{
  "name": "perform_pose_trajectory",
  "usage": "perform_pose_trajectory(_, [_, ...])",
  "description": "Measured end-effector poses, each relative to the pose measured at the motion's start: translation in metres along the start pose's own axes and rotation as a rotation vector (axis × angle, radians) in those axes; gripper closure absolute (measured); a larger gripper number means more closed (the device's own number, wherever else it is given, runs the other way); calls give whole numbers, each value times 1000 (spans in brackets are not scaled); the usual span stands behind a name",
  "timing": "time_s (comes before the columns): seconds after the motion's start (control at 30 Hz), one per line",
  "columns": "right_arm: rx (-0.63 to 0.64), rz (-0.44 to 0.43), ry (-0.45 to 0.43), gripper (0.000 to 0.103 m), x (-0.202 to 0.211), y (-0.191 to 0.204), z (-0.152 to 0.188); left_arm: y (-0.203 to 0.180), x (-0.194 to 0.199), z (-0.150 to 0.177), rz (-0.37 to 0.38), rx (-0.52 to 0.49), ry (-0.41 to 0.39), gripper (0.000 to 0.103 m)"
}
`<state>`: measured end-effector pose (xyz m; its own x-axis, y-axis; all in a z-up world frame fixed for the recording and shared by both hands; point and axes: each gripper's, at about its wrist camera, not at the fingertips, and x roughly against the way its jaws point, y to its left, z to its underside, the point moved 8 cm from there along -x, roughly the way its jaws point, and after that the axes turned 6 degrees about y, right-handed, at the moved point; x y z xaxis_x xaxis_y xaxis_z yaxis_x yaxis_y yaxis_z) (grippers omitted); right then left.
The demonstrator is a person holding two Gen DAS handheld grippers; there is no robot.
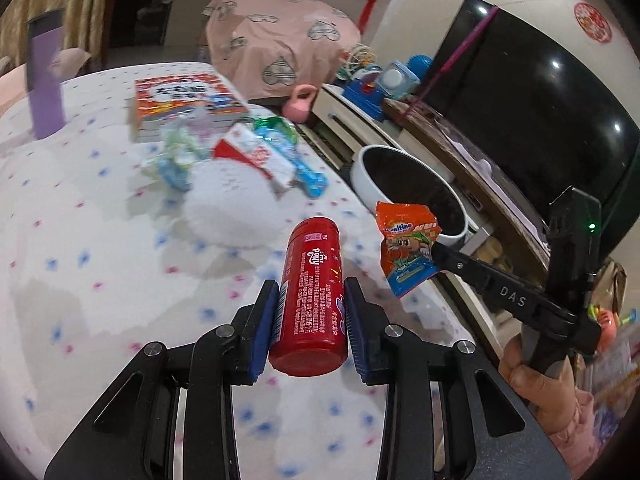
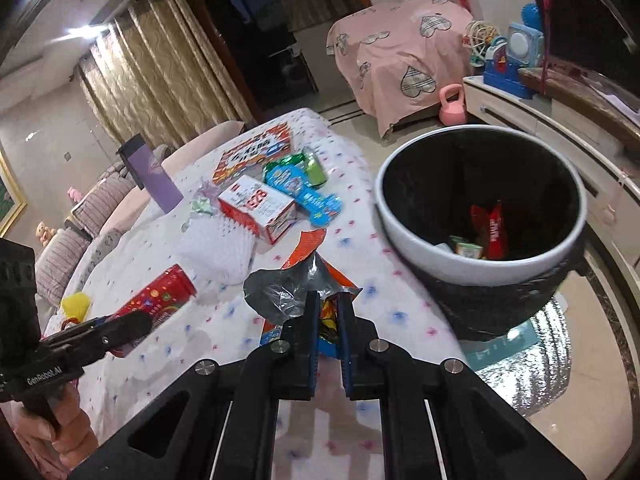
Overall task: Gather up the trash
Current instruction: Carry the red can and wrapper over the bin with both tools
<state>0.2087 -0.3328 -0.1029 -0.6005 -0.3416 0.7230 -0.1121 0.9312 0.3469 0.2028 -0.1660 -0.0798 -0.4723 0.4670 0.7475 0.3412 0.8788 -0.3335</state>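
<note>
Both grippers hold trash above the white cloth-covered table [image 1: 100,272].

The left gripper [image 1: 310,312] clamps a red cylindrical plastic candy tube [image 1: 310,300] between its blue pads. The right gripper [image 2: 328,312] pinches an orange foil snack wrapper [image 2: 304,280], torn open, near the round white-rimmed waste bin [image 2: 404,236] standing just beside the table edge.

Bin [image 2: 404,236] mouth open to you; bare cloth beside it, boxes and wrappers [image 2: 316,200] crowd far side.

Glossy red plastic canister [image 1: 308,304], crinkly foil-lined snack wrapper [image 2: 304,288], soft dotted cloth table cover [image 1: 100,260], smooth glazed white bin rim [image 2: 404,236]
</note>
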Motion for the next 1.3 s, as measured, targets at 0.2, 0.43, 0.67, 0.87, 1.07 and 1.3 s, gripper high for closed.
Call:
perform_pose_trajectory(0.2, [-27,29,-36,95,18,-24,-8,-26,-16,-11,10,-45,7,71])
perform_pose_trajectory(0.43, [-57,55,-62,95,29,-49,-16,-47,-32,-28,15,-82,9,71])
perform_pose_trajectory(0.67, [-82,81,-84,95,36,-73,-28,-69,-47,-47,22,-122,7,71])
perform_pose_trajectory(0.87, [-94,112,-96,95,42,-95,-38,-90,-66,-62,24,-166,21,71])
perform_pose_trajectory(1.07, [-122,143,-92,95,41,-124,-48,-109,-89,-79,25,-198,44,71])
perform_pose_trajectory(1.3, [-115,180,-73,95,34,-143,-61,-126,-114,-96,8,-230,71,71])
